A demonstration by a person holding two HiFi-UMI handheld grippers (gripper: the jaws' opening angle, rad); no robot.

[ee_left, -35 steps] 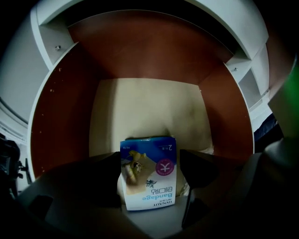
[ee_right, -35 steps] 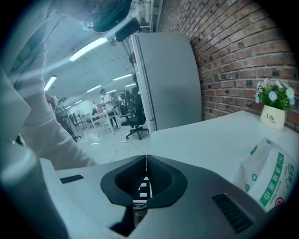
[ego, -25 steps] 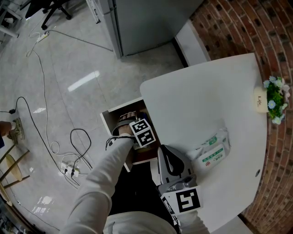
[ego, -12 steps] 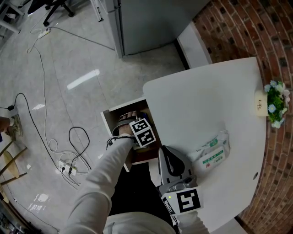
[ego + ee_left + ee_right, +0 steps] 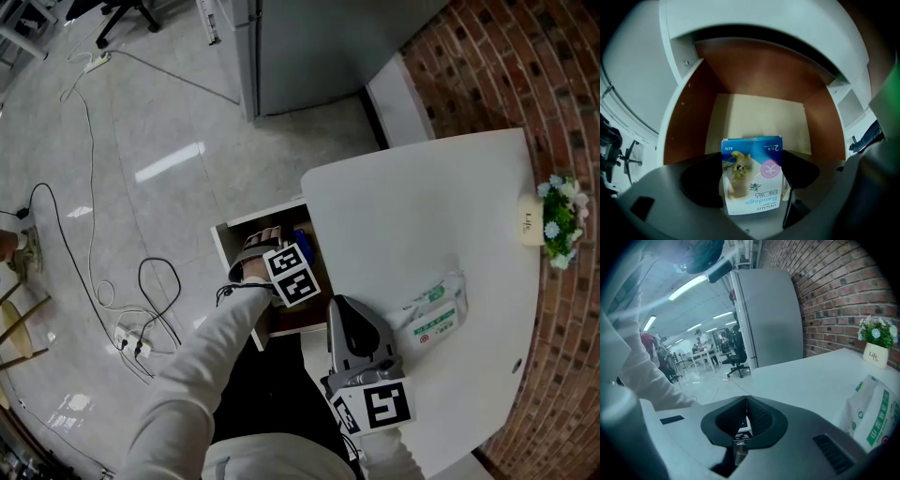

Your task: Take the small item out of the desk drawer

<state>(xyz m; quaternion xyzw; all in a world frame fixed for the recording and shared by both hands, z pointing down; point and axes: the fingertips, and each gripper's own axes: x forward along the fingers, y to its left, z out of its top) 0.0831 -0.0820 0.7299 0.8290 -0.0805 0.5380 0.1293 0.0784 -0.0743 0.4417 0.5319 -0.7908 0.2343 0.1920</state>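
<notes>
Gripping the blue bandage box (image 5: pixel 752 164) on both sides with its 2 jaws, the left gripper (image 5: pixel 751 179) points into the open drawer (image 5: pixel 759 115). The box stands between the jaws, over the drawer's pale floor. The right gripper (image 5: pixel 746 403) has its jaws pressed together on nothing, over the white desk (image 5: pixel 811 373), with a wipes pack (image 5: pixel 874 413) to its right.

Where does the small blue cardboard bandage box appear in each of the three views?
Head view: the blue cardboard bandage box shows only as a blue sliver inside the open white drawer, left of centre.
Left gripper view: lower centre, upright between the jaws of the left gripper.
Right gripper view: not in it.
Shared landmark: the drawer's brown inside, seen in the head and left gripper views.
</notes>
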